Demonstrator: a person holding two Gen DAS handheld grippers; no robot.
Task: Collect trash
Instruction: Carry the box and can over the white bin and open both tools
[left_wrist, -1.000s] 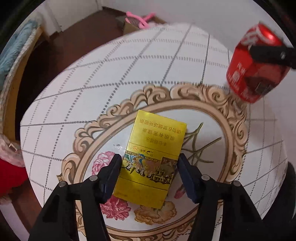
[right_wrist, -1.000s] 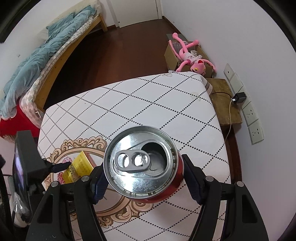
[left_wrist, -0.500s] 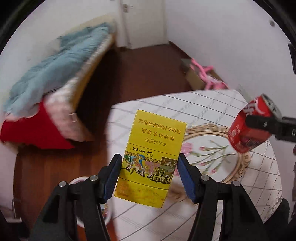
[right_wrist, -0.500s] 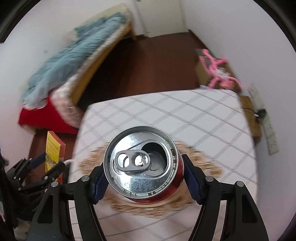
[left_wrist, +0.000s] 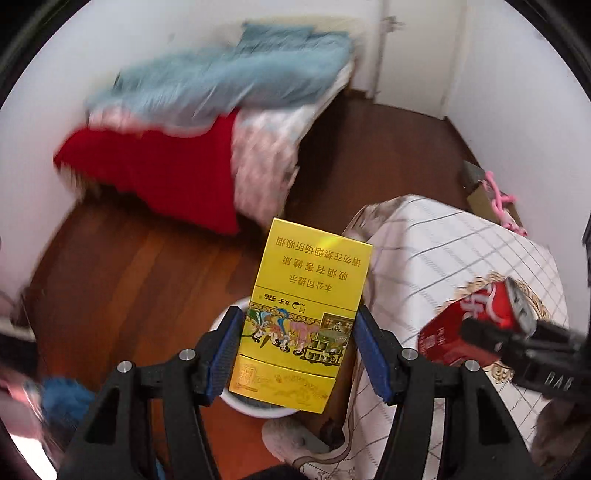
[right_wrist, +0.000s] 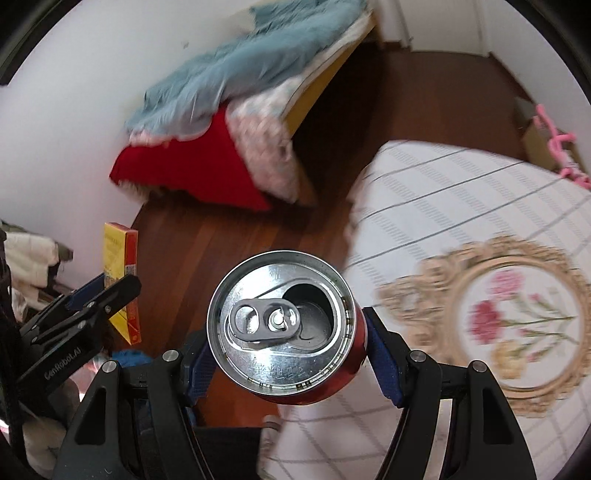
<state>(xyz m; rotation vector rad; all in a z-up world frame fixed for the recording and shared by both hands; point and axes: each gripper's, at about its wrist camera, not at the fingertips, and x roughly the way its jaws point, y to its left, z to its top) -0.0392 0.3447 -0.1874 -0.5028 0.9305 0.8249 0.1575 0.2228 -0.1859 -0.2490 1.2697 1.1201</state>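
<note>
My left gripper is shut on a yellow cigarette pack and holds it in the air above a white bin on the wooden floor. My right gripper is shut on an opened red cola can, held upright past the table's edge. The can also shows in the left wrist view, and the pack with the left gripper in the right wrist view.
A table with a white checked floral cloth stands at the right. A bed with blue and red covers is at the back. A slipper lies by the bin. A box with a pink toy sits beyond the table.
Both grippers have swung left off the table, carrying the pack and the can. The pack now hangs over the white bin on the floor.
</note>
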